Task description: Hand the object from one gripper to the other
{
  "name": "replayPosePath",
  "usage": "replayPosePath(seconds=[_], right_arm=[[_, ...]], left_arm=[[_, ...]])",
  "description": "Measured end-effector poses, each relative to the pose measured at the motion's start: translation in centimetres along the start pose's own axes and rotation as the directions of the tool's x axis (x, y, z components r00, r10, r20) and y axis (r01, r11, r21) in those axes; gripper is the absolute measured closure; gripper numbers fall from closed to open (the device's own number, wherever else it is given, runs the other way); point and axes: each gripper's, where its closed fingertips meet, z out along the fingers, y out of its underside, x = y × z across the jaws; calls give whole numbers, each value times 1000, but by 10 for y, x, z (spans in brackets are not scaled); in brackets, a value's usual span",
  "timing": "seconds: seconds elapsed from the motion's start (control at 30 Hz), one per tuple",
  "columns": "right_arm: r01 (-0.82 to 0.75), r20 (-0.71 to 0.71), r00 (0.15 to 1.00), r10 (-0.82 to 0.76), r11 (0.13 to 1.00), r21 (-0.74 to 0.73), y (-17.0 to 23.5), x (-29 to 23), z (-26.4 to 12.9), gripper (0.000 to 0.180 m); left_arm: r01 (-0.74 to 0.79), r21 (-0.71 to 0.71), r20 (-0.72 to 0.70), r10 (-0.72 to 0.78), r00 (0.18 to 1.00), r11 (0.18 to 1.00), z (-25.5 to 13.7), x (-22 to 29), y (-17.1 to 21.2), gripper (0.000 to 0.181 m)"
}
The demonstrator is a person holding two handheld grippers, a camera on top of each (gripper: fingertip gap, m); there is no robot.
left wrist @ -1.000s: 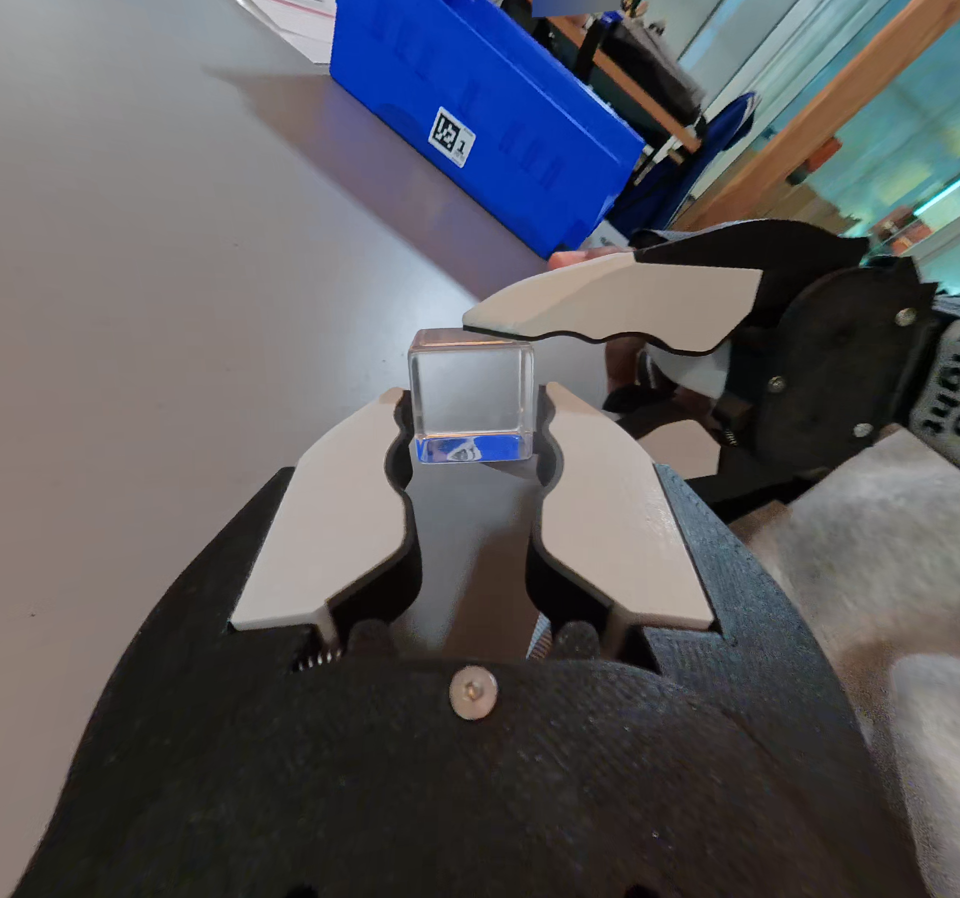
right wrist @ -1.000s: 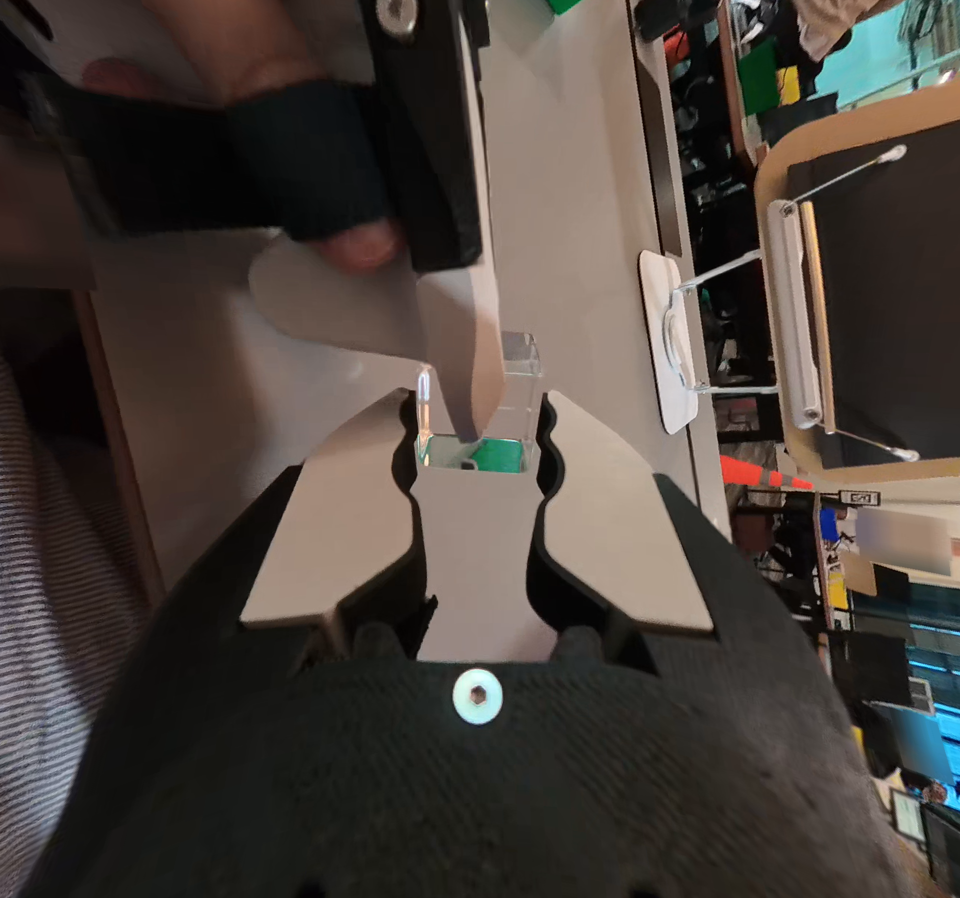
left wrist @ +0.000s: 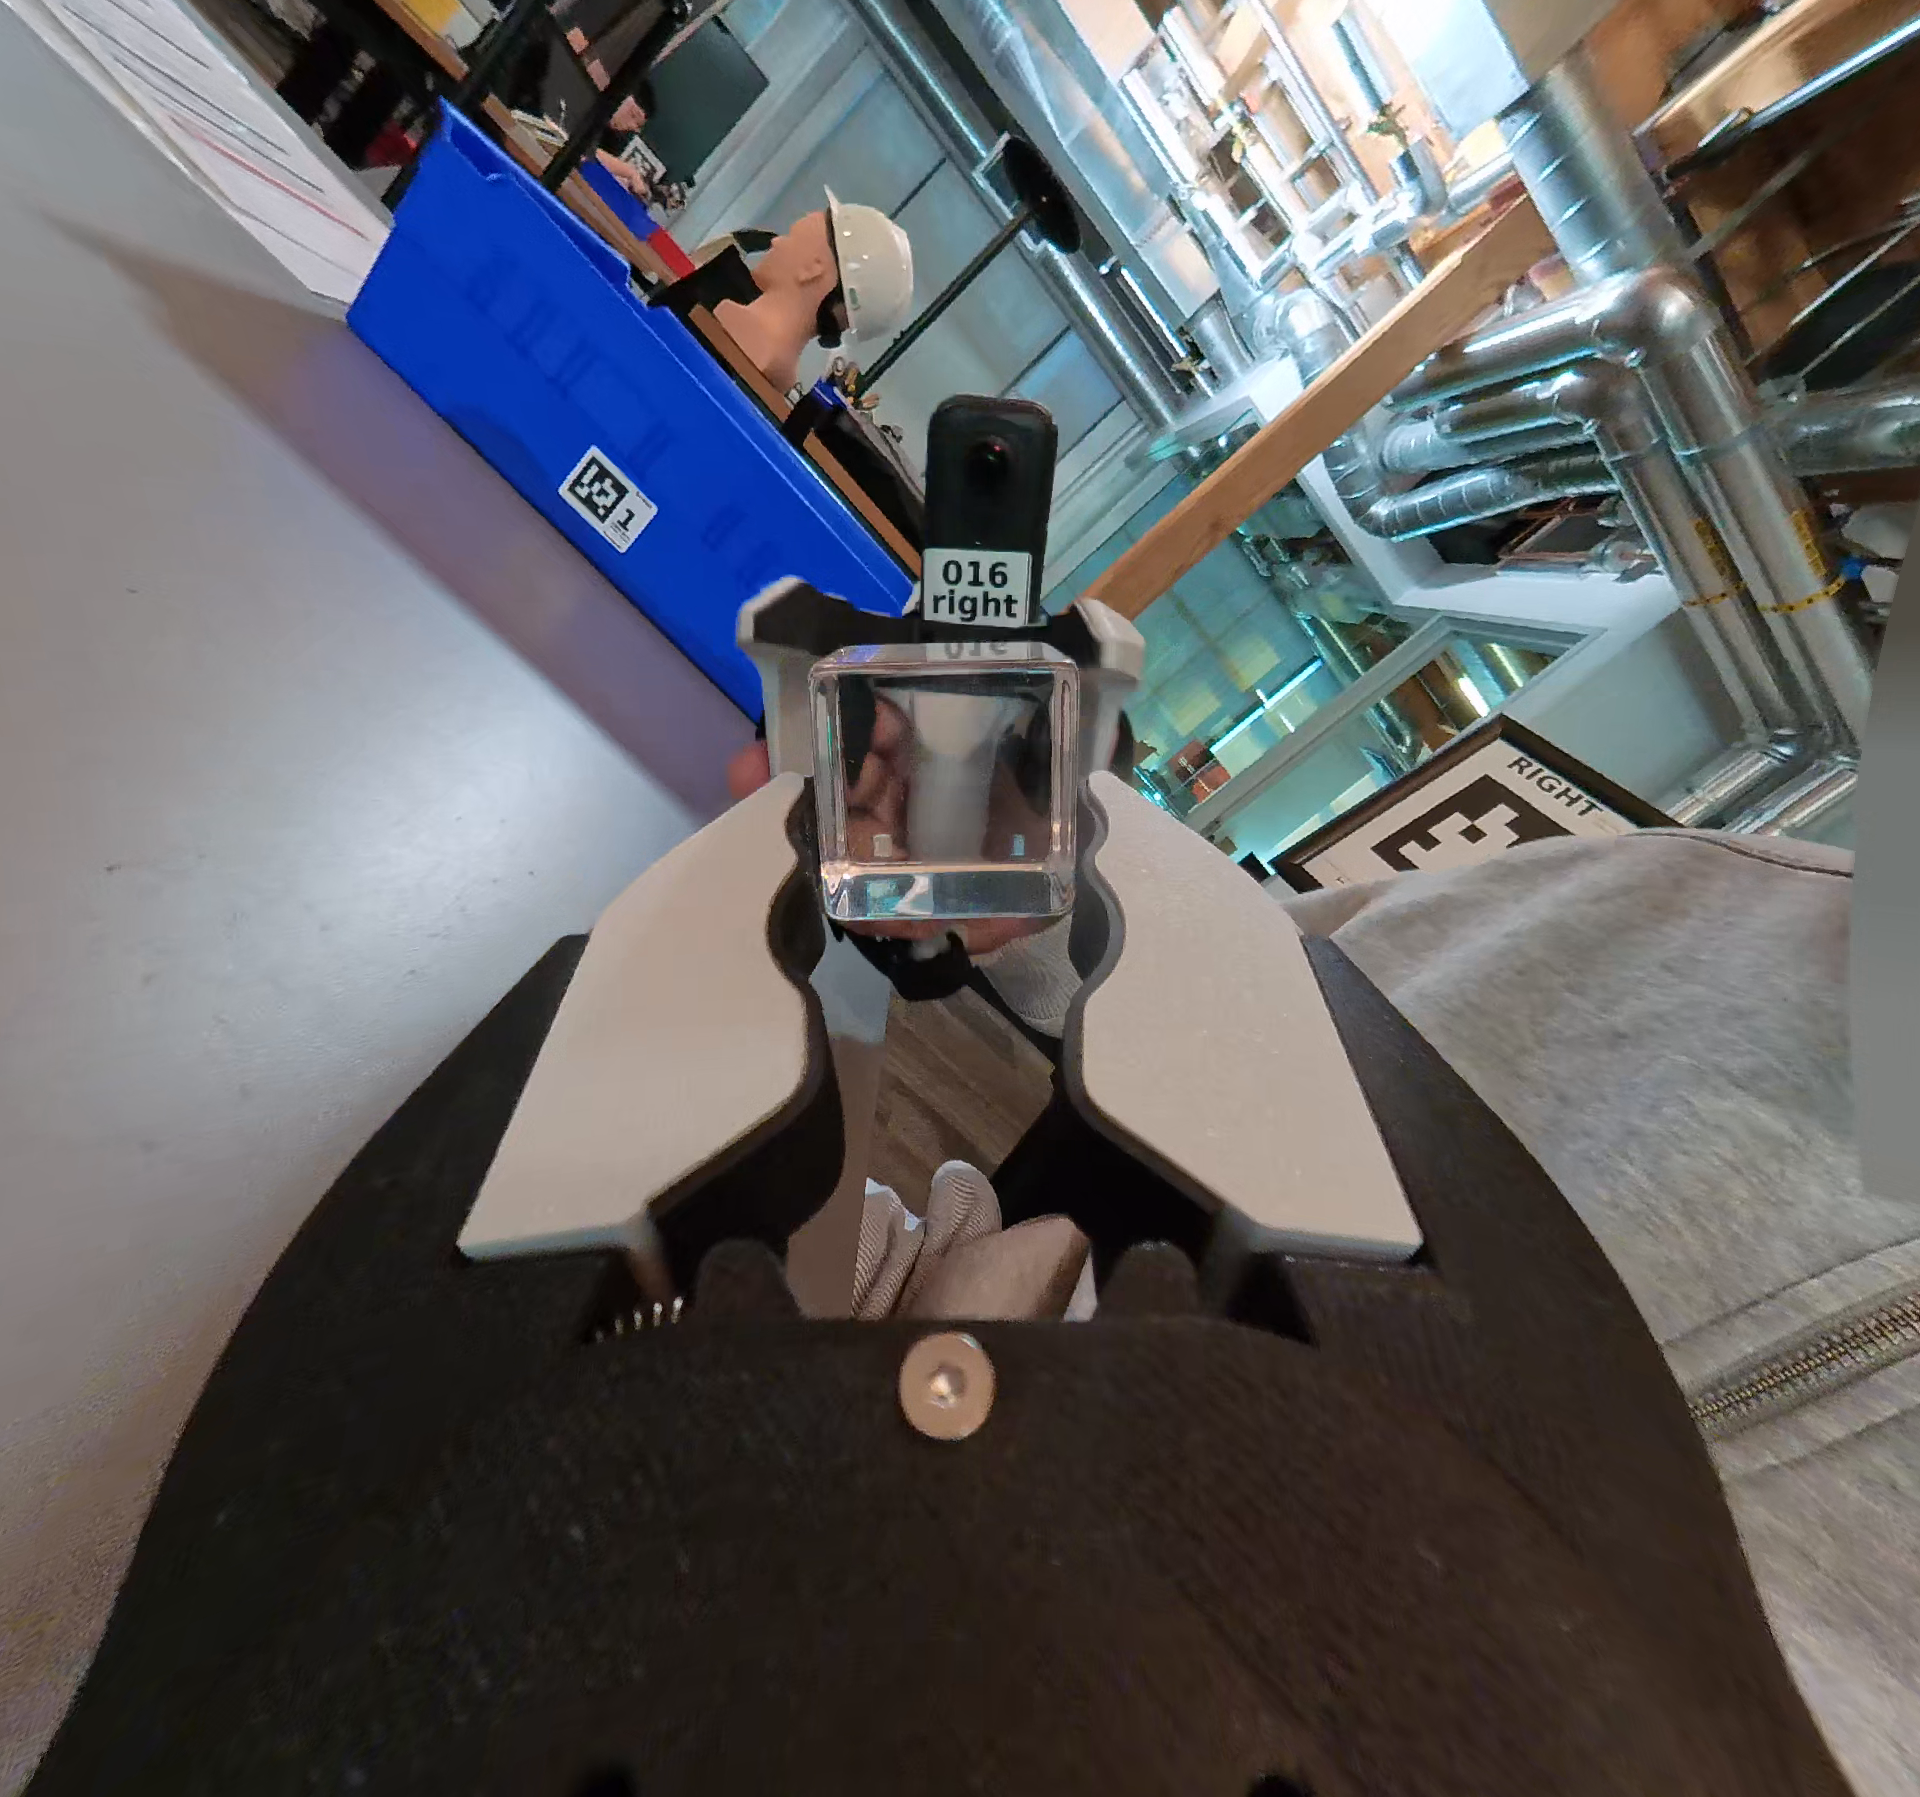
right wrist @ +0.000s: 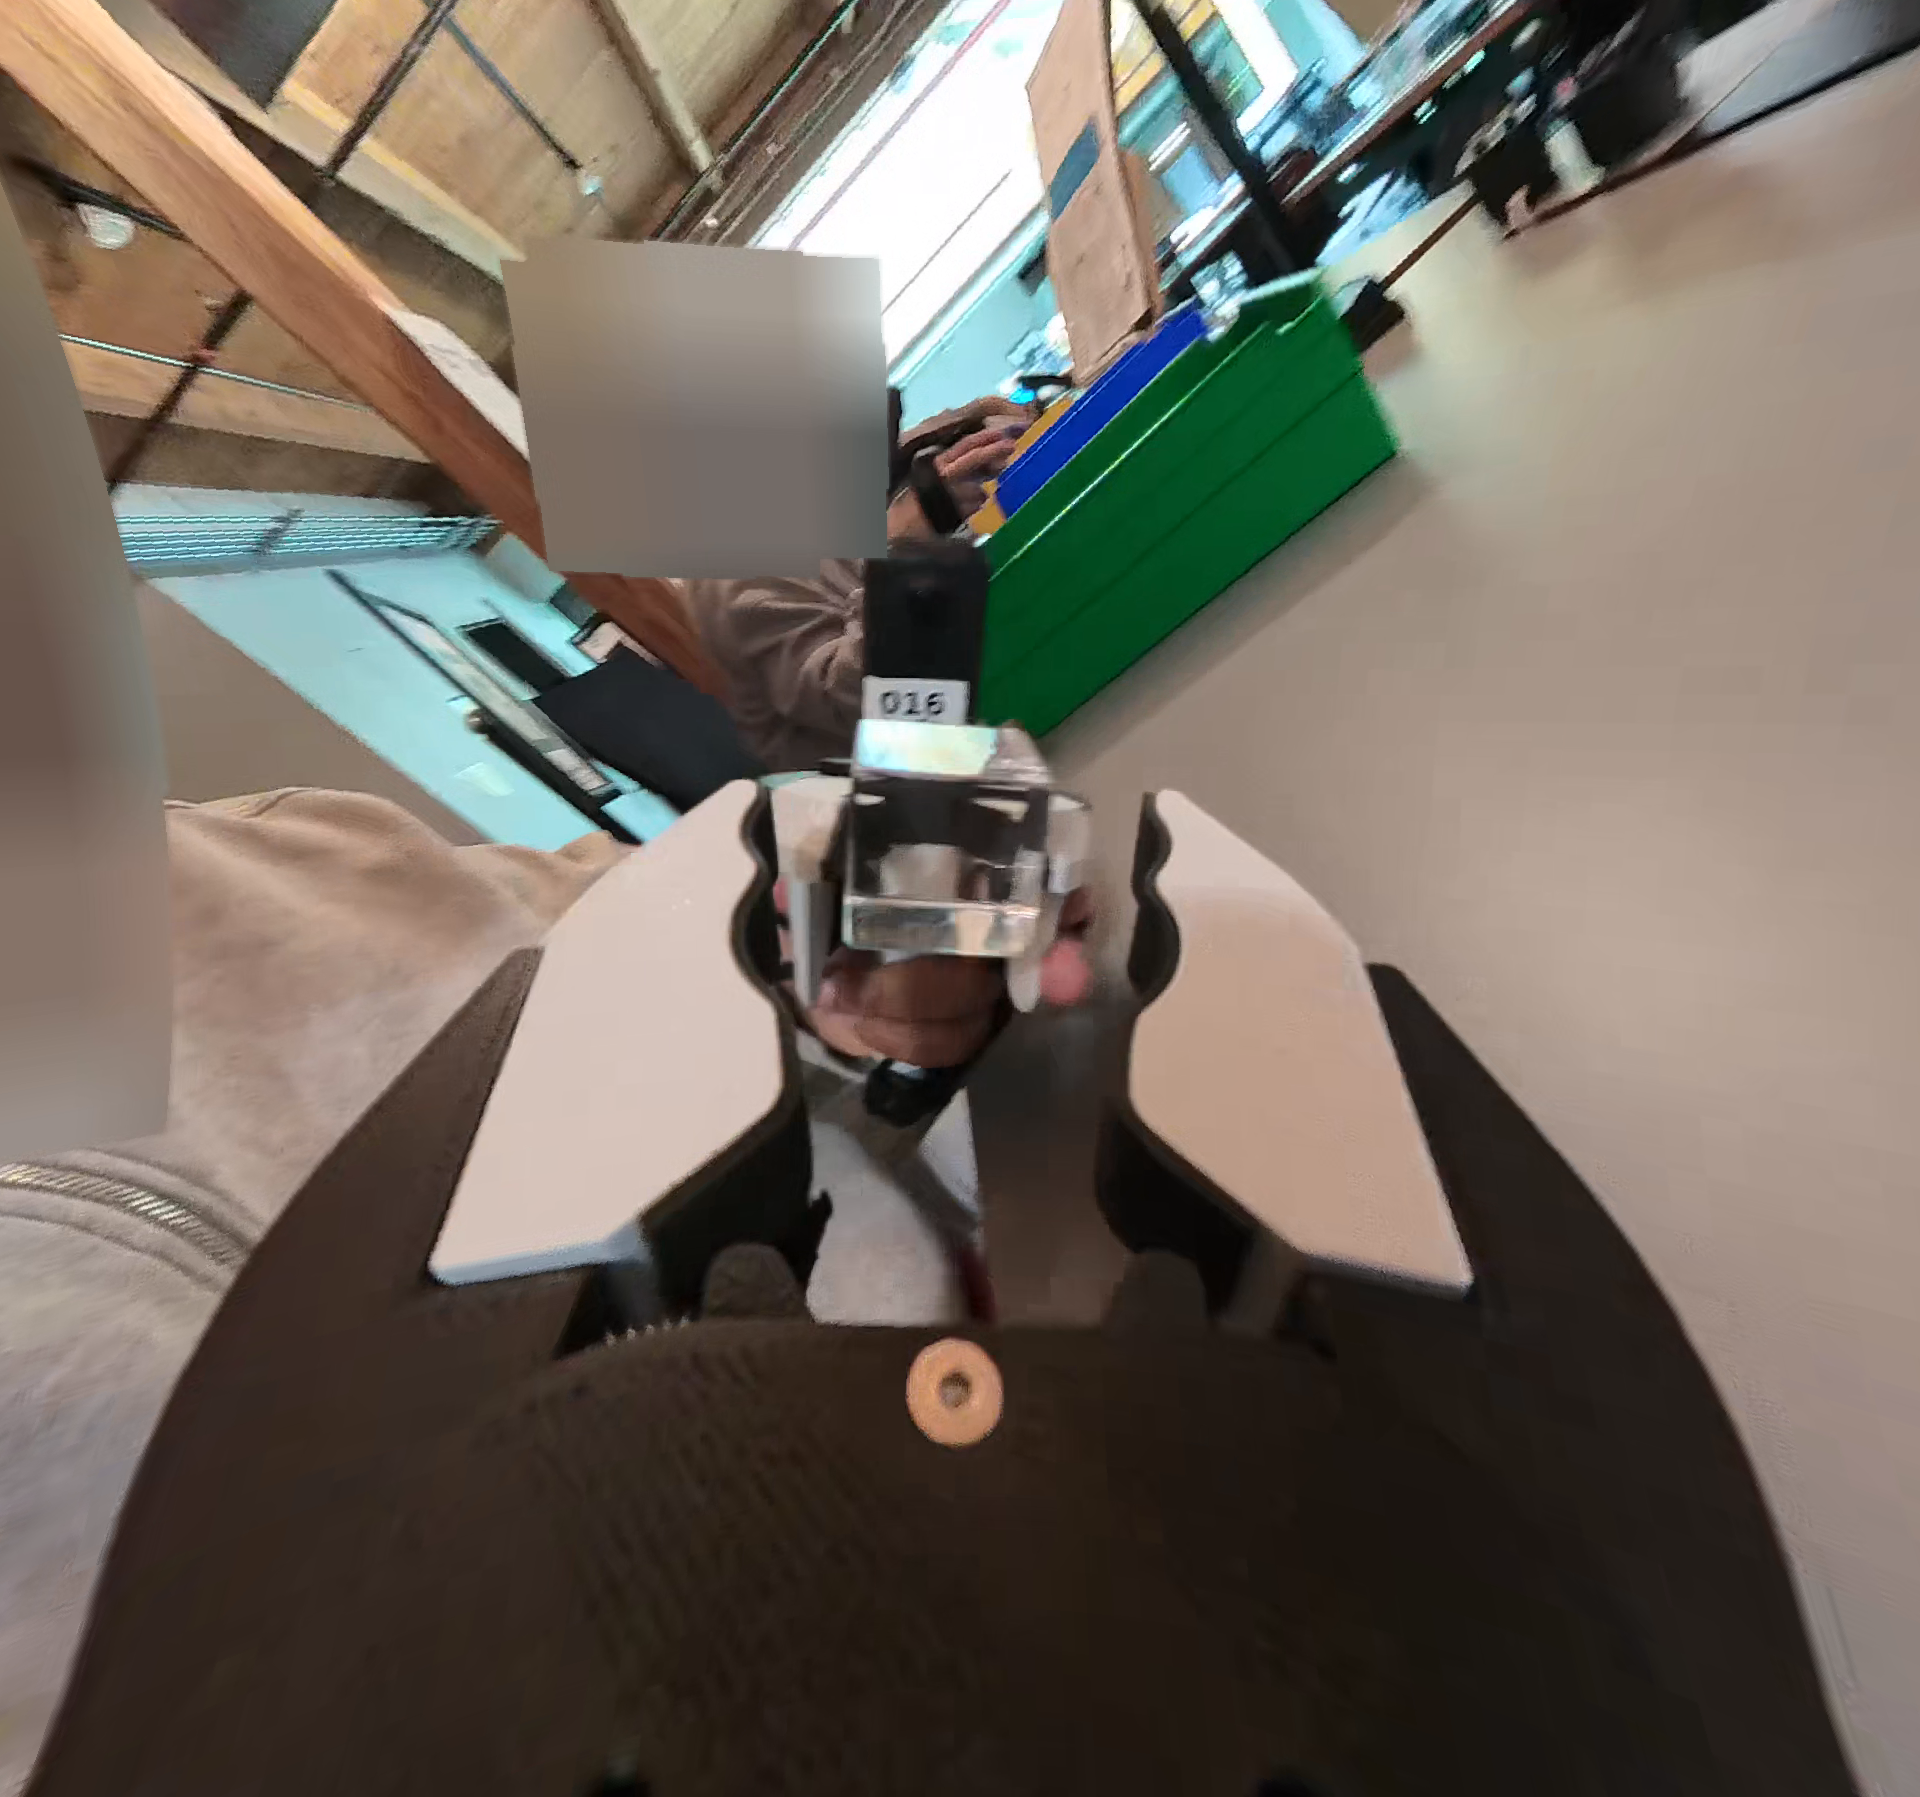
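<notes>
the left tongs [left wrist: 943, 802] pinch a clear cube [left wrist: 943, 791] between their tips. the right tongs [right wrist: 945, 885] face it, spread wide, not touching the cube.

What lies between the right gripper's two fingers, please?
The clear cube, clamped by the left gripper, with a gap on each side, as the right wrist view shows.

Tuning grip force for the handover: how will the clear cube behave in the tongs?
The clear cube looks rigid: its edges are straight between the shut left tongs. Glossy, mirror-like faces are probably slippery. Flat sides should not roll; likely dense for its size.
</notes>
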Motion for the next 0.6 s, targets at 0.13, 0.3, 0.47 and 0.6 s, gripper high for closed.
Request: replayPosePath(seconds=[0.13,0.3,0.47,0.6], right_arm=[[-98,75,992,101,995,-35,15,-11,14,117],[-84,55,995,89,992,-93,25,-6,14,135],[-64,74,995,71,993,-102,27,-9,15,132],[-73,82,993,83,990,-117,31,-10,17,135]], left_arm=[[20,-27,5,-20,1000,999,2,-3,7,136],[-5,-75,7,5,1000,997,6,-1,16,136],[-20,-88,6,21,1000,996,7,1,18,136],[-28,-103,-1,28,1000,994,9,3,22,136]])
